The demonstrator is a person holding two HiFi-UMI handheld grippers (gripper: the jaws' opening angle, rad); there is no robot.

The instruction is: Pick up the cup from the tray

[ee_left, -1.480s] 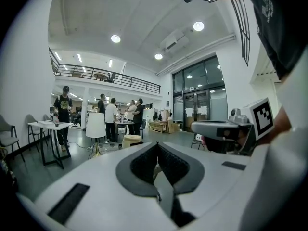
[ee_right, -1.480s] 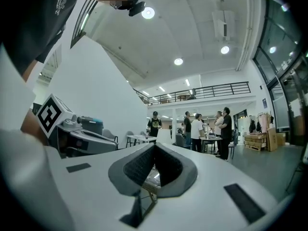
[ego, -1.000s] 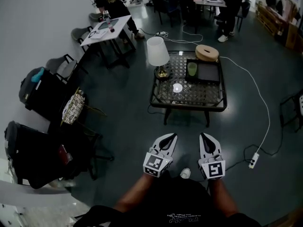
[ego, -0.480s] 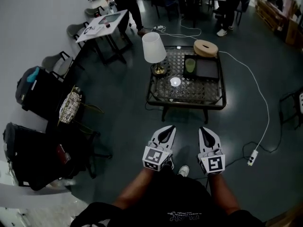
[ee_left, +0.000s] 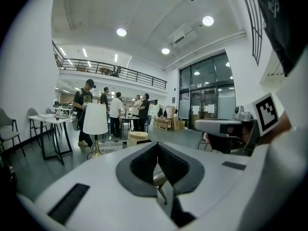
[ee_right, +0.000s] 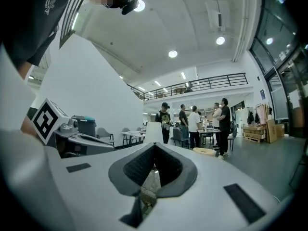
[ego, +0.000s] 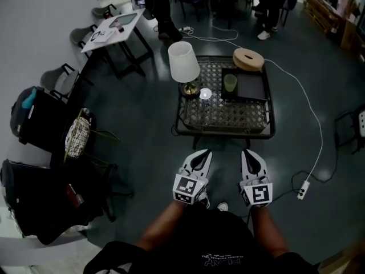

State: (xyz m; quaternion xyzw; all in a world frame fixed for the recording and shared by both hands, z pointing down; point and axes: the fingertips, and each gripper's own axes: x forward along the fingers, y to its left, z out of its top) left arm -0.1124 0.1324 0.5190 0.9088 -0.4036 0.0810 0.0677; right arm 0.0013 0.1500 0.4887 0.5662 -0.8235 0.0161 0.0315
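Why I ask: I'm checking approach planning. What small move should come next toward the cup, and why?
Probably step closer to the table: the cup stands on the tray at its far side, well ahead of the left gripper and right gripper, both shut, empty and held short of the table's near edge.

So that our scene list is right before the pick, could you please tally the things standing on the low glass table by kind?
Lamp: 1
Cup: 1
Tray: 1
Round tan disc: 1
Total: 4
The bright spot beside the lamp looks like glare on the glass and is left out.
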